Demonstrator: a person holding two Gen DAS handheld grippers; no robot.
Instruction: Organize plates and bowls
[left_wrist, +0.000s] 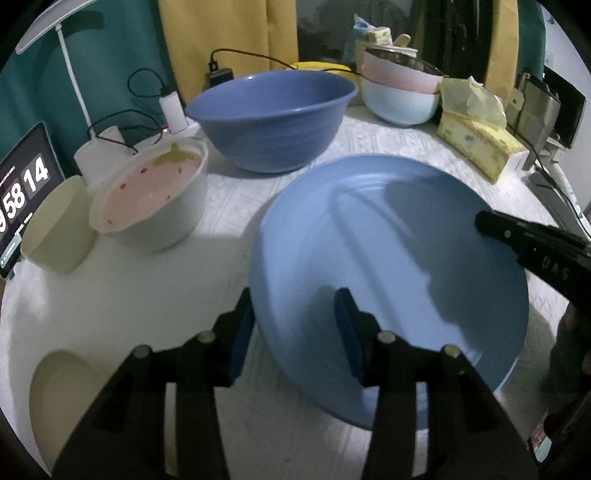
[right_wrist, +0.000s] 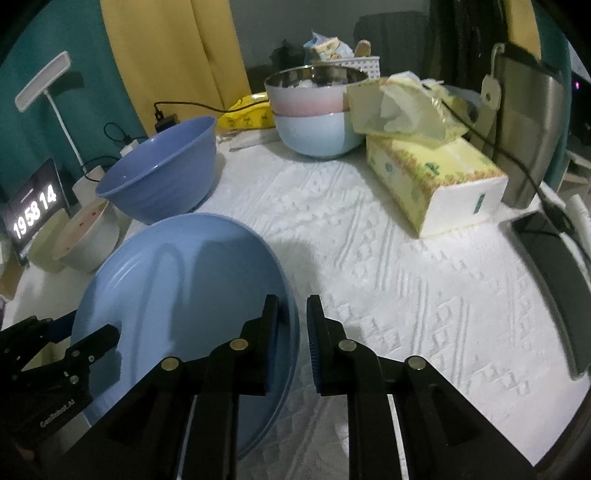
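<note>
Left gripper (left_wrist: 295, 332) fingers straddle the plate (left_wrist: 388, 266), its near rim hidden.

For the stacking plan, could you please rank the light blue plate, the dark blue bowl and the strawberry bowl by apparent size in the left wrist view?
1. light blue plate, though it is nearest the camera
2. dark blue bowl
3. strawberry bowl

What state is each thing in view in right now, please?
Light blue plate: tilted, rim between both grippers' fingers.
Left gripper: open, straddling the plate's rim.
Right gripper: open, straddling the opposite rim.
Dark blue bowl: upright, empty.
Strawberry bowl: upright, empty.
Pink bowl: nested in pale blue bowl.
Tissue box: open, tissue pulled up.
Clock display: on.
</note>
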